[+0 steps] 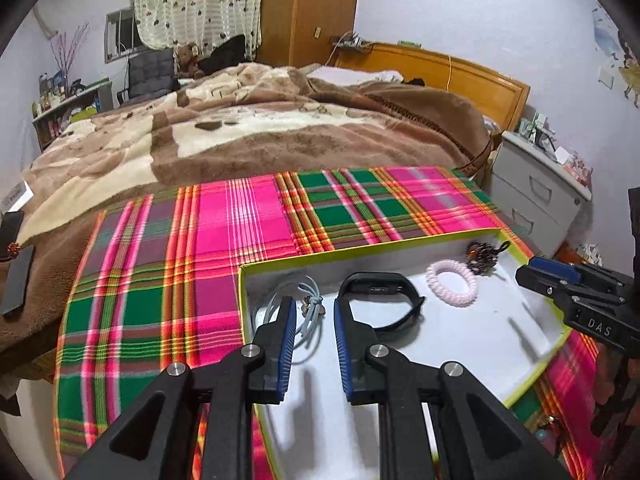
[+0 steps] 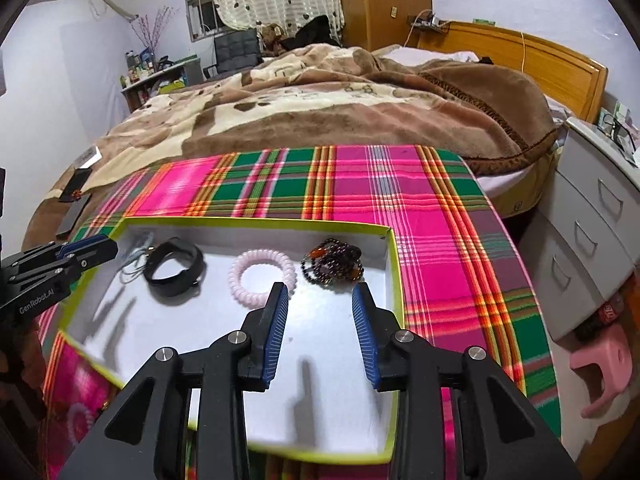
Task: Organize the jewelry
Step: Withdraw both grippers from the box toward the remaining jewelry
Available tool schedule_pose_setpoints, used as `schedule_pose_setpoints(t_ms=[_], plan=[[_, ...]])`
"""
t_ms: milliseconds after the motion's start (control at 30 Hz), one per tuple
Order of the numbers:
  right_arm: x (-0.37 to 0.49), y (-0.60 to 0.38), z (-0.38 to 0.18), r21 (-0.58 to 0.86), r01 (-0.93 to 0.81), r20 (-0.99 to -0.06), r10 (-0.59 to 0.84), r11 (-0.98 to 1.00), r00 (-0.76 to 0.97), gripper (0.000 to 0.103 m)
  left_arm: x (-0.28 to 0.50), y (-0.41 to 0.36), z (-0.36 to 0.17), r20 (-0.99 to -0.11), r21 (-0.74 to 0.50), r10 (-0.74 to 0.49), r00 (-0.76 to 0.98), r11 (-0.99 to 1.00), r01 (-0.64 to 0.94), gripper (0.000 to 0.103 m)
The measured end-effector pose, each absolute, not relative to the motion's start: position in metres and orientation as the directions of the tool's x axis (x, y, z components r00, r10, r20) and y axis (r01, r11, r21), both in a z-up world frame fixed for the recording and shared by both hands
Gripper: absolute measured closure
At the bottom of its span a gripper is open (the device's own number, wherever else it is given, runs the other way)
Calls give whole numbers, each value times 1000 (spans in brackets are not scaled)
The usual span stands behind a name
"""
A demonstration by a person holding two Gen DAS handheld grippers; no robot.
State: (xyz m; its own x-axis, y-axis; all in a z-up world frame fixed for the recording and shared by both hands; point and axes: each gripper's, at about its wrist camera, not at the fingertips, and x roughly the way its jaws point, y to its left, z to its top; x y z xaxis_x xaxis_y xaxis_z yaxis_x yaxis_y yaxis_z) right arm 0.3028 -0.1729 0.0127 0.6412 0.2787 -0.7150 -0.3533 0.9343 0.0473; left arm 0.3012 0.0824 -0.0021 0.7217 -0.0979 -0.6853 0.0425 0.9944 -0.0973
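Hovering both tools over box [image 2: 394,264]: left tool [image 1: 315,312] parted, empty; right tool [image 2: 320,296] wide, empty. I see cord necklace [image 1: 308,308], black band [image 2: 176,268], pink coil tie [image 2: 262,276], bead bracelet [image 2: 332,266] spread along far wall, kept untangled.

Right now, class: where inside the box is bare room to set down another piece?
The near half of the box, below the black band, pink coil tie and bead bracelet, is bare. The far wall is crowded, with the blue cord in its left corner.
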Motion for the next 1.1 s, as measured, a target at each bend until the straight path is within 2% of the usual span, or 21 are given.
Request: schedule_pose_setpoints(t_ms=[567,1100], plan=[[205,-190,48,80,-396,-624,356,915,696,68,201,62,36,-591,-107,-112,799,992,60,85],[125,-212,40,131,-407,-604,398,904,691,68,119,52,30,-565,-126,-116,817,991,54,84]])
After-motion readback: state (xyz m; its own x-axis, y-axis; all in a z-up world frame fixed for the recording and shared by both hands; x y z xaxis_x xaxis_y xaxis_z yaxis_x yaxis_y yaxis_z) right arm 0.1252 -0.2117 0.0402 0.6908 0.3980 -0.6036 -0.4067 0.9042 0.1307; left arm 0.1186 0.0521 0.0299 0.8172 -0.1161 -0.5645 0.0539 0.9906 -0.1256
